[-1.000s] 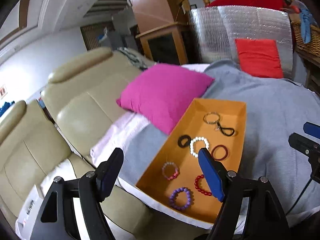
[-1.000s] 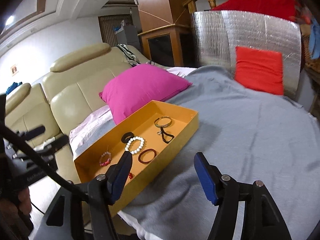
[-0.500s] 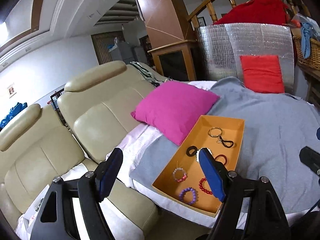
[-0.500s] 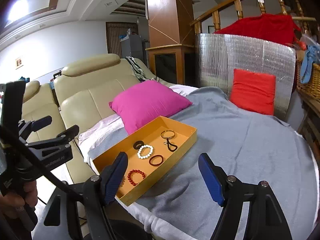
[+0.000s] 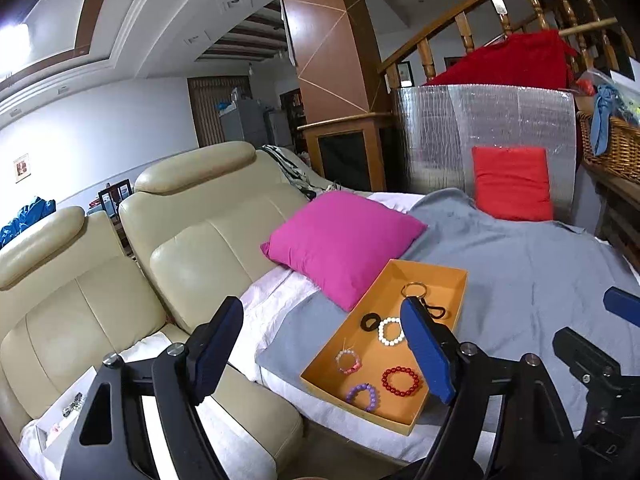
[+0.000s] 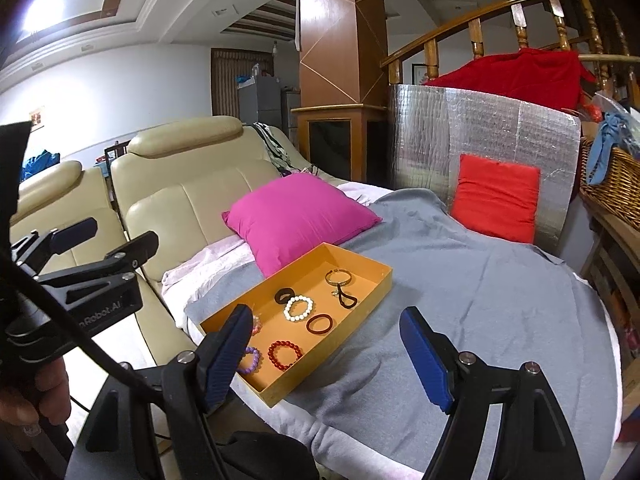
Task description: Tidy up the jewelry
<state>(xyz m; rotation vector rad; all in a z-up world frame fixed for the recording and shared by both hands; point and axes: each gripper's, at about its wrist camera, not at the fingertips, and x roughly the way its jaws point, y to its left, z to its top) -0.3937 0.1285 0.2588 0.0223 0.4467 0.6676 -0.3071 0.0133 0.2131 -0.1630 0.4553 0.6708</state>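
Your left gripper and right gripper: jaws released, empty, held above the orange tray of bracelets.

Tray on blanket, bracelets and keyring inside. Cushion just behind tray, sofa to its left. Second cushion at blanket's far end, against foil panel.
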